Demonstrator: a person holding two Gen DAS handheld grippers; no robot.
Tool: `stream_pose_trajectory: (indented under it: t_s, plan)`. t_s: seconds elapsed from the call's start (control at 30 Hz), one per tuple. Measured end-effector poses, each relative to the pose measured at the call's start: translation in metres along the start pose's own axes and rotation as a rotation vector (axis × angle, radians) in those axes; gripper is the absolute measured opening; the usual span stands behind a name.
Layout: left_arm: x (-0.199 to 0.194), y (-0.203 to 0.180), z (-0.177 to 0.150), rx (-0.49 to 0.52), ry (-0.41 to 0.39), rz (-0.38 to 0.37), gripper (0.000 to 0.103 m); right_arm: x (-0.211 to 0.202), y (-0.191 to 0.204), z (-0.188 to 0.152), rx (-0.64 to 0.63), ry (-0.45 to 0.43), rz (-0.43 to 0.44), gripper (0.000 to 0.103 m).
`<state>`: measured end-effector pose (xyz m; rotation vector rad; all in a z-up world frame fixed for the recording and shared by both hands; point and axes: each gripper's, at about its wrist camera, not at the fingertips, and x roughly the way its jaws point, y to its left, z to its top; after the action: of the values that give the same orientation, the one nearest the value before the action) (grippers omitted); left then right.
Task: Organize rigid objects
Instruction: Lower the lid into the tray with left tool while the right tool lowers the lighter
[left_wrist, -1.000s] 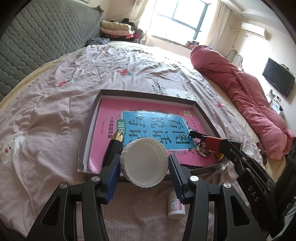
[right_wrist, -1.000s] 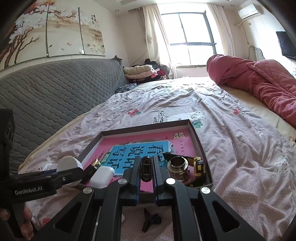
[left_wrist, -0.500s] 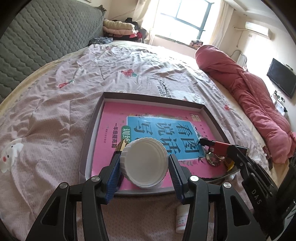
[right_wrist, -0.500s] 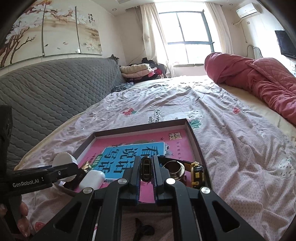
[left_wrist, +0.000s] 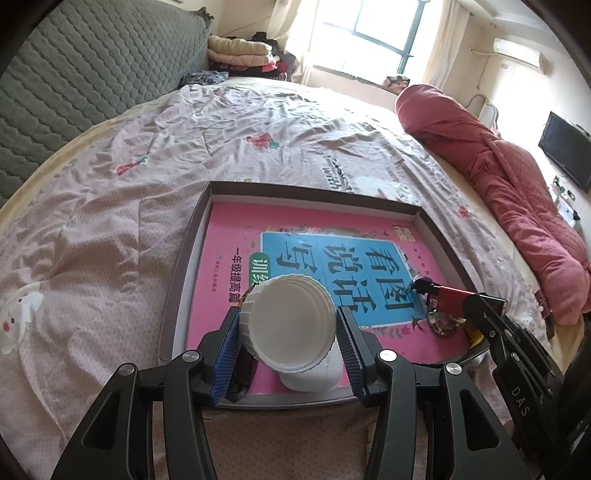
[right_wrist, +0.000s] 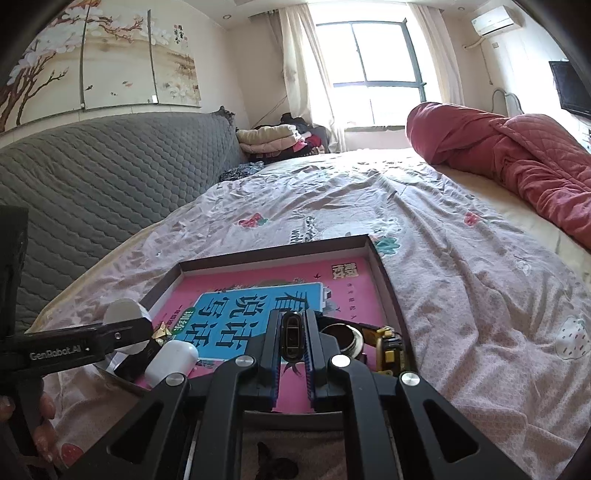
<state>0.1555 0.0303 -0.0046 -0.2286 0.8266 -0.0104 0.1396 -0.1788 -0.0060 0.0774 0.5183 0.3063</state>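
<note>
A shallow brown tray (left_wrist: 192, 236) lies on the bed with a pink and blue book (left_wrist: 332, 254) inside. My left gripper (left_wrist: 288, 332) is shut on a white ribbed jar (left_wrist: 291, 325), held over the tray's near left corner, above a white case (left_wrist: 314, 376). My right gripper (right_wrist: 291, 343) is shut on a red lighter (right_wrist: 291, 338), which shows red in the left wrist view (left_wrist: 448, 295), over the tray's near right part. A metal ring (right_wrist: 345, 338) and a yellow and black tape measure (right_wrist: 388, 349) lie in the tray beside it.
A black and gold object (right_wrist: 142, 360) lies in the tray by the white case (right_wrist: 171, 360). A small dark clip (right_wrist: 273, 465) lies on the sheet in front of the tray. A red quilt (left_wrist: 498, 177) lies at the right. A grey headboard (left_wrist: 74, 85) stands at the left.
Both grippers have moved forward over the tray with their objects. The jar now hangs above the tray's near left corner. The small white bottle on the sheet has left the left view.
</note>
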Motion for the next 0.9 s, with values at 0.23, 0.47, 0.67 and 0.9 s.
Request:
stream_pose_trajectory:
  t_s: [0.23,0.47,0.67,0.9]
  plan:
    - [0.008,0.001,-0.006,0.007,0.024,0.005,0.052,0.004,0.007,-0.004,-0.042,0.022,0.0,0.011]
    - [0.01,0.002,-0.009,0.002,0.027,-0.007,0.052,0.007,0.015,-0.01,-0.1,0.043,-0.027,0.011]
    - [0.014,0.0,-0.007,0.012,0.03,-0.004,0.052,0.008,0.013,-0.013,-0.113,0.059,-0.04,0.011]
    - [0.012,0.008,-0.006,-0.018,0.028,-0.007,0.053,0.007,0.009,-0.017,-0.111,0.074,-0.05,0.011]
